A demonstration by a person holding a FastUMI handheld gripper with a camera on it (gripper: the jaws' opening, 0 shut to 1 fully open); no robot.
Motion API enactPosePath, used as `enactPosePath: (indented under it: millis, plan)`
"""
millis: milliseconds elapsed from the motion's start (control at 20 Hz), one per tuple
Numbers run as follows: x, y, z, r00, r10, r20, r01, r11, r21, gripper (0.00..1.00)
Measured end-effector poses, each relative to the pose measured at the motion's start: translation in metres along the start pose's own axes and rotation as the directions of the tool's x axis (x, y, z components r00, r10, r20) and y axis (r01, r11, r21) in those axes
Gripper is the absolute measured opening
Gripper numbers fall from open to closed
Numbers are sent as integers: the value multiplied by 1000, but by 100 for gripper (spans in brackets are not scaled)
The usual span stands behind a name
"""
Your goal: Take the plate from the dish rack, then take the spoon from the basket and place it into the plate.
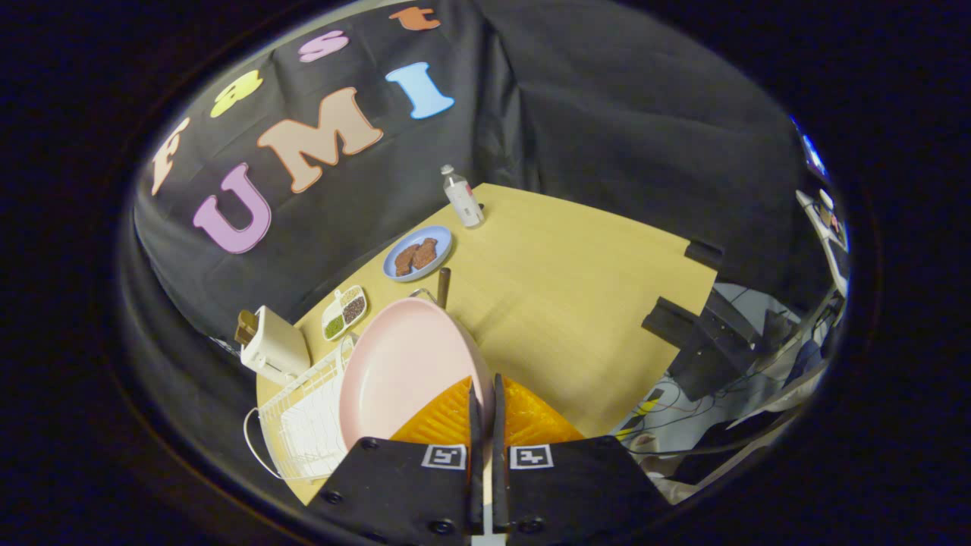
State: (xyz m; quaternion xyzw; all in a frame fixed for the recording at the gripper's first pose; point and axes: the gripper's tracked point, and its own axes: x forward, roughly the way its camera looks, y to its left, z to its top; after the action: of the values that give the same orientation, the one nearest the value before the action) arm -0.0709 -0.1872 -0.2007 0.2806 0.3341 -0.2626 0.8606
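So the gripper point(484, 394) has its two fingers pinched down on the rim of the pink plate point(402, 364), which looks lifted clear above the white dish rack point(303, 421). Using that rack as the anchor: the plate hangs up and to the right of it, tilted on edge with its face turned toward the rack and the toaster point(271, 345) just behind the rack. From the fingers, the plate spreads out ahead and to the left, so the weight sits off to one side of the grip. Past the rack there's a wire basket rim with a dark handle point(444, 287) standing up, probably the spoon. I'd guess the open table point(576, 280) right of the rack is where the plate should go down flat.
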Motion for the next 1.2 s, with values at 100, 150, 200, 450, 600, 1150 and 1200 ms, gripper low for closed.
enactPosePath:
  millis: [100, 150, 200, 450, 600, 1150, 1200]
  plan:
    - [2, -17, 0, 1000, -14, -2, 14, 1000, 4, 7]
    - [3, -25, 0, 1000, -20, -4, 20, 1000, 8, 7]
    - [5, -32, -1, 1000, -21, -13, 21, 999, 25, 7]
    - [33, -54, -25, 998, 24, -63, -12, 984, 180, 7]
    - [52, -72, -43, 996, 5, -93, 15, 979, 204, 7]
    - [93, -121, -65, 993, 45, -105, 2, 910, 415, 7]
    - [95, -127, -66, 994, 38, -105, 9, 907, 420, 8]
